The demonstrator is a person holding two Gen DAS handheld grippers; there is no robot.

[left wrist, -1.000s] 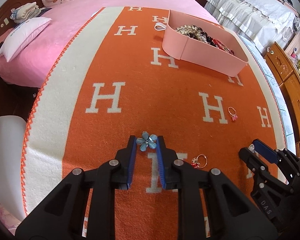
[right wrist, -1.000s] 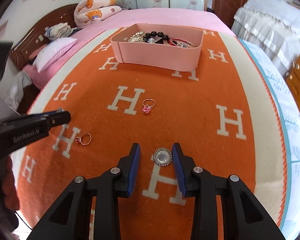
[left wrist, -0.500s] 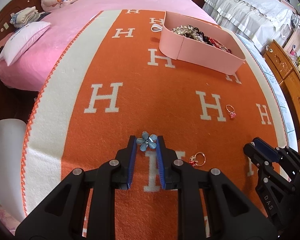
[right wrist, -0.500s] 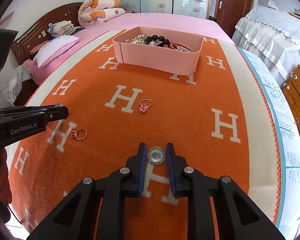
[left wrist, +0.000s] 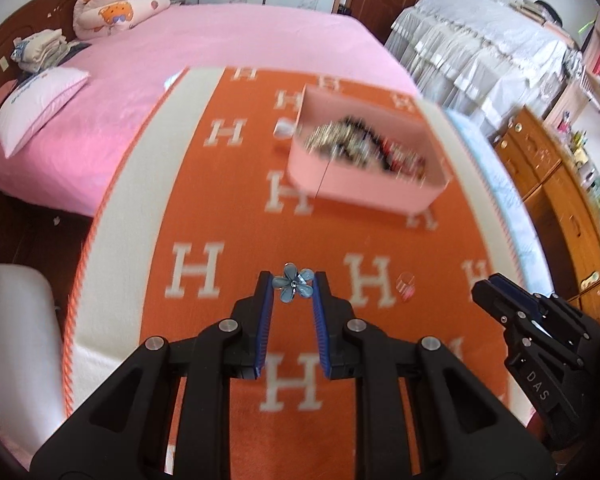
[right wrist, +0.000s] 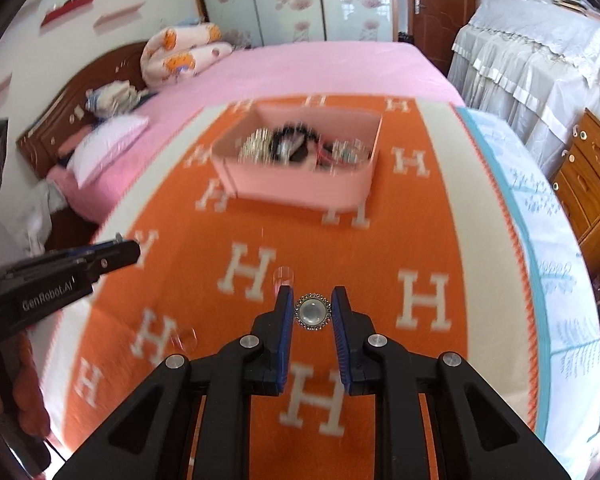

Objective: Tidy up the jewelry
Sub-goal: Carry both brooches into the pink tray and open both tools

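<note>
My left gripper [left wrist: 293, 289] is shut on a blue flower brooch [left wrist: 294, 287], held above the orange blanket [left wrist: 228, 208]. My right gripper [right wrist: 313, 311] is shut on a round silver brooch with a pearly centre [right wrist: 313, 313], also lifted off the blanket. Ahead of both stands a pink box [left wrist: 364, 188] [right wrist: 300, 188] with several pieces of jewelry heaped inside. A ring with a pink stone [left wrist: 405, 283] [right wrist: 283, 276] lies blurred on the blanket, and a second ring [right wrist: 188, 338] lies nearer the left gripper. The right gripper shows at the right edge of the left wrist view [left wrist: 485, 287].
The blanket lies on a pink bed [left wrist: 148, 56] with a white pillow [left wrist: 40, 100] and folded bedding [right wrist: 180, 54] at the headboard. A wooden cabinet [left wrist: 560, 208] stands to the right. A small white item [left wrist: 283, 128] lies beside the box.
The right gripper closed on the round brooch. Both grippers then rose off the blanket with their brooches; the box and rings now look farther below and blurred.
</note>
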